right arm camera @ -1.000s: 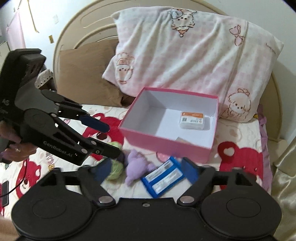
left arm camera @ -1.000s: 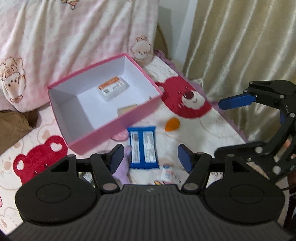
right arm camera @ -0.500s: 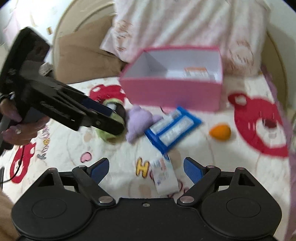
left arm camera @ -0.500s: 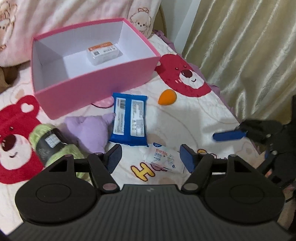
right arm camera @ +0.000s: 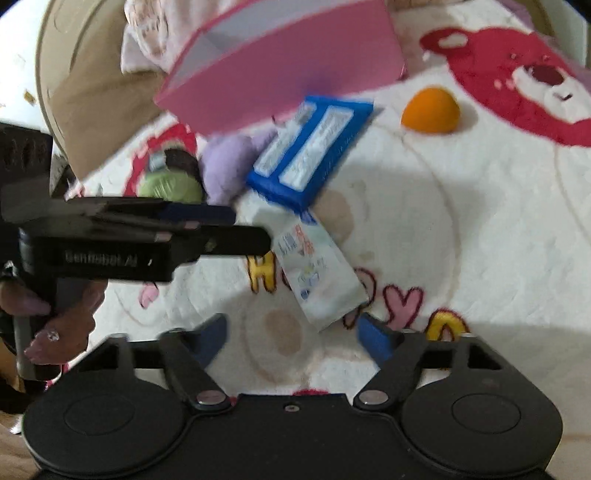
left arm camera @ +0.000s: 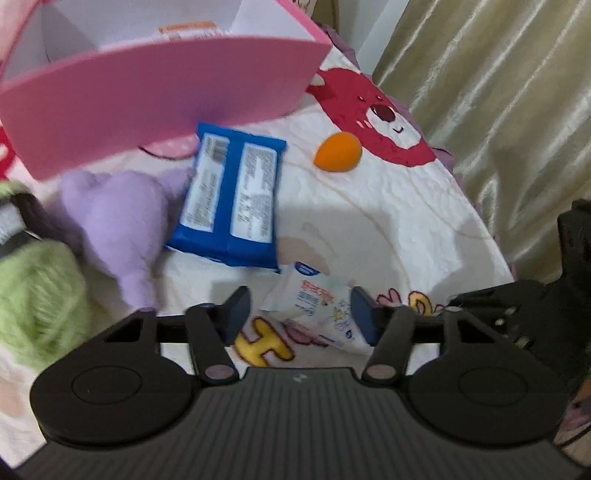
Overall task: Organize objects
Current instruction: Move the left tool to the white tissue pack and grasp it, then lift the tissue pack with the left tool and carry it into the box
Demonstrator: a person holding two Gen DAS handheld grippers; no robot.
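A small white packet point(left arm camera: 314, 306) lies on the bear-print blanket, between the fingertips of my left gripper point(left arm camera: 301, 312), whose jaws are closing without pressing on it. In the right wrist view the same white packet point(right arm camera: 317, 273) has its near end just ahead of my right gripper point(right arm camera: 291, 332), also closing and holding nothing. The left gripper point(right arm camera: 251, 227) reaches the packet's far end from the left. Behind the packet lie a blue wipes pack point(left arm camera: 236, 199), a purple plush point(left arm camera: 114, 218), green yarn point(left arm camera: 37, 295) and an orange sponge point(left arm camera: 338, 151). The pink box point(left arm camera: 147, 85) holds a small white carton point(left arm camera: 186, 31).
A beige curtain point(left arm camera: 498, 92) hangs past the bed's right edge. A brown pillow point(right arm camera: 92, 110) and a pink-patterned pillow point(right arm camera: 147, 33) lie behind the box. A person's hand point(right arm camera: 55, 317) grips the left tool. Bare blanket point(right arm camera: 498, 240) stretches right of the packet.
Both grippers have dropped toward the blanket, so the objects loom larger and the white packet now sits at their fingertips. Both pairs of jaws have narrowed.
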